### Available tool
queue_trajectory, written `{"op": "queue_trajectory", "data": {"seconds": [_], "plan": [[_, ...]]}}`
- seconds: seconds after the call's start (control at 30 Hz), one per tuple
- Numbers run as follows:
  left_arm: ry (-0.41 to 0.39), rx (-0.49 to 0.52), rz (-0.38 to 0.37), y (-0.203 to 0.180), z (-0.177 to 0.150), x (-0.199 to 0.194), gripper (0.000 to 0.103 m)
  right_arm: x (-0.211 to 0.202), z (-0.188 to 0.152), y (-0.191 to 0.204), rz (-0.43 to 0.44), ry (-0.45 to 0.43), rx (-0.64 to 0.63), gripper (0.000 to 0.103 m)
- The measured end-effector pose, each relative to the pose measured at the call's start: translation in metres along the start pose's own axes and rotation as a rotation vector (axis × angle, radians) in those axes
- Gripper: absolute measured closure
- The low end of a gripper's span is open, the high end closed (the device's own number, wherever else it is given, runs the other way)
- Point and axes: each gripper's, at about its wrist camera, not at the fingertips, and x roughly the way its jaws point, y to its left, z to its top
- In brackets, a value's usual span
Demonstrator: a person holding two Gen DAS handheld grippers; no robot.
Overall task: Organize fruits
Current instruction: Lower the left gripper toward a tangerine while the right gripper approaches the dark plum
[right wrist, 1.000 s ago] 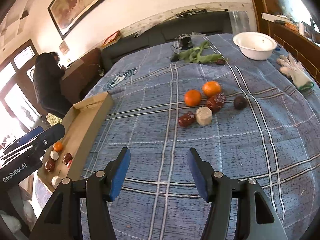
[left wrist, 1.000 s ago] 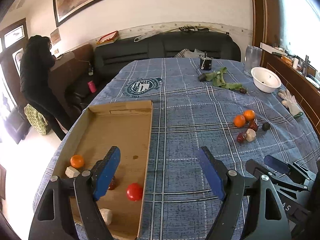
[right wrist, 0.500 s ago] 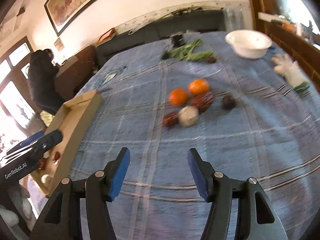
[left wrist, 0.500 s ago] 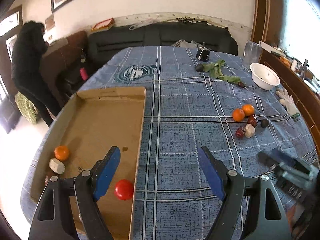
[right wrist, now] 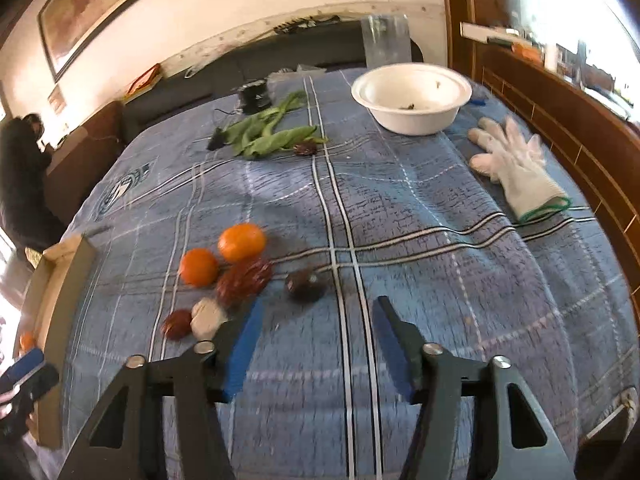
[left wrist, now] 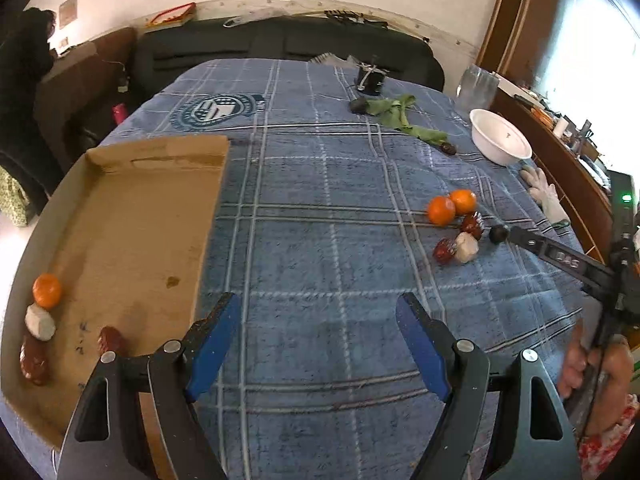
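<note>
A cardboard tray (left wrist: 140,208) lies on the blue plaid cloth at the left; an orange (left wrist: 47,290), a white fruit (left wrist: 39,322) and two dark red fruits (left wrist: 111,341) sit along its near left side. A loose cluster lies on the cloth: two oranges (right wrist: 242,242), a large red fruit (right wrist: 244,281), a white fruit (right wrist: 208,317), a small red fruit (right wrist: 177,323) and a dark fruit (right wrist: 306,285). My left gripper (left wrist: 318,340) is open and empty over the cloth beside the tray. My right gripper (right wrist: 316,342) is open and empty, just short of the dark fruit.
A white bowl (right wrist: 412,98), green leaves (right wrist: 268,136) and a white glove (right wrist: 516,164) lie beyond the cluster. A small black object (left wrist: 370,78) stands at the far end. A wooden ledge (right wrist: 560,128) runs along the right. A person (left wrist: 20,64) stands far left.
My left gripper has risen and swung right, off the tray; the red fruit under it is out of sight. My right gripper has moved forward toward the fruit cluster, close to the dark fruit.
</note>
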Motion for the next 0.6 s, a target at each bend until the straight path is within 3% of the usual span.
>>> {"op": "queue_trajectory", "data": {"seconds": [0.13, 0.4, 0.57, 0.6], "plan": [[-0.014, -0.014, -0.051, -0.010, 0.027, 0.017, 0.024, 0.016, 0.010, 0.004, -0.012, -0.008, -0.022, 0.048], [0.053, -0.006, -0.154, -0.059, 0.066, 0.088, 0.025, 0.032, 0.006, 0.005, -0.020, -0.004, -0.052, 0.048], [0.090, 0.045, -0.184, -0.081, 0.073, 0.124, 0.037, 0.034, 0.006, 0.006, -0.011, -0.015, -0.064, 0.060], [0.091, 0.047, -0.217, -0.082, 0.073, 0.128, 0.037, 0.034, 0.006, 0.006, -0.006, -0.016, -0.066, 0.063]]}}
